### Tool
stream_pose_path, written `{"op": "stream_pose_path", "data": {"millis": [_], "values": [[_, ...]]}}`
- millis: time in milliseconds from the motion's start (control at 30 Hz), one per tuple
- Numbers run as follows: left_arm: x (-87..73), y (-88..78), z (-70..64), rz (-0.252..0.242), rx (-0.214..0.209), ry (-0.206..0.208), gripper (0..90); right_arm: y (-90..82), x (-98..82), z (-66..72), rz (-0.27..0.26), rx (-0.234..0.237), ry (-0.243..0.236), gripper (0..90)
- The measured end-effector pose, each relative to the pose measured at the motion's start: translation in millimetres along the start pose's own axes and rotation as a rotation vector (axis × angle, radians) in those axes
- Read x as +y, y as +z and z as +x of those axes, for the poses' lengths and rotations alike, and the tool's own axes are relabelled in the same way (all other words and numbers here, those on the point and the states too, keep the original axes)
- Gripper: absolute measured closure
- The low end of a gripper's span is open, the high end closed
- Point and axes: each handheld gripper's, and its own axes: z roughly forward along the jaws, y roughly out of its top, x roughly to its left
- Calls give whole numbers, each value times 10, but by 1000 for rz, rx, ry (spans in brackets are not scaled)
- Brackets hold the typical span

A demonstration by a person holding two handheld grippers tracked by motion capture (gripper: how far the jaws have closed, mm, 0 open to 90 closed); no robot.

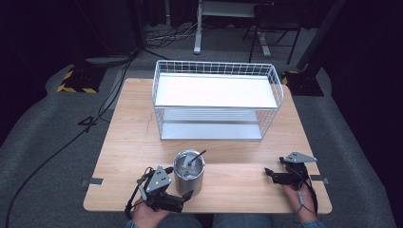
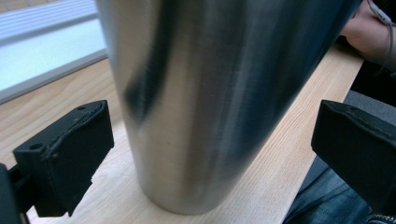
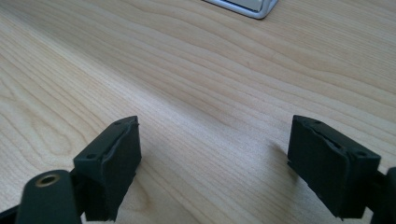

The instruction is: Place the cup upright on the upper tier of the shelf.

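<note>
Two hand-held grippers noted. Left hand-held gripper [image 2: 210, 154] stands wide open, jaws flanking the steel tumbler [image 1: 189, 173] without contact, near the tabletop [image 1: 128, 137] front edge. Right hand-held gripper [image 3: 231, 158] spread, empty.

Table [image 1: 133, 142] lit bright from overhead w/ dark surroundings, steel cup [image 2: 210, 93] blurred close-up, soft shadows.

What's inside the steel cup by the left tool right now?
The steel cup holds a thin dark stick-like piece, perhaps a straw or utensil, leaning over its right rim. The cup's wall hides its lower end and the cup's bottom.
</note>
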Motion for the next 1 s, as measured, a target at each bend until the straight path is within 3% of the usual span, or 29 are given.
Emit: {"op": "stream_pose_path", "data": {"millis": [167,333,467,567,767,867,1000], "values": [[-38,105,10,-7,20,16,0,-1,0,3,-1,-2,-2,178],[-120,243,84,-19,3,23,0,4,2,-12,4,9,9,178],[-129,289,76,-27,21,44,0,3,1,-7,2,5,5,178],[-145,332,74,-38,9,51,0,2,1,-6,2,4,3,178],[-168,380,96,-91,13,33,1,-1,0,2,0,-1,1,178],[-198,421,101,-132,-7,19,1,-2,-1,6,0,-2,0,178],[-205,436,118,-142,-5,43,8,-3,-2,10,-2,-5,-3,178]]}}
